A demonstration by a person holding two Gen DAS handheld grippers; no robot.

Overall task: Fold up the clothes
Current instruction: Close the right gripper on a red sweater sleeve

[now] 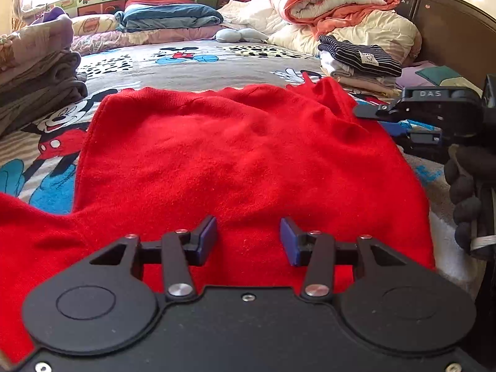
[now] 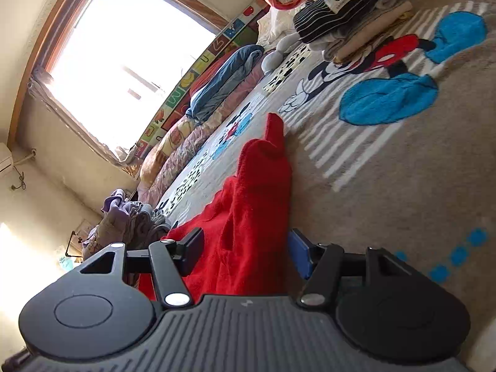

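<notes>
left gripper (image 1: 248, 238): tilted down over the red sweater (image 1: 235, 155), jaws partly apart, nothing pinched.
red sweater: spread flat on the cartoon blanket (image 1: 192, 62).
right gripper (image 2: 245, 254): rolled sideways in a gloved hand (image 1: 468, 195), sweater's edge between its pads; grip unclear.

Daylight floods both views. In the right wrist view a window (image 2: 130, 62) fills the upper left of the frame and is blown out to plain white, with glare spilling over its wooden surround; the wall at the lower left also glows in a washed patch. In the left wrist view the same brightness burns out the top left corner. The red garment (image 1: 235, 161) is evenly lit, strongly saturated, its knit texture sharp at the centre. Shadows are soft and short. Fisheye bending curves the headboard (image 1: 449, 21) at the upper right, and dark vignette cuts the corners. The right wrist view is tilted steeply.
</notes>
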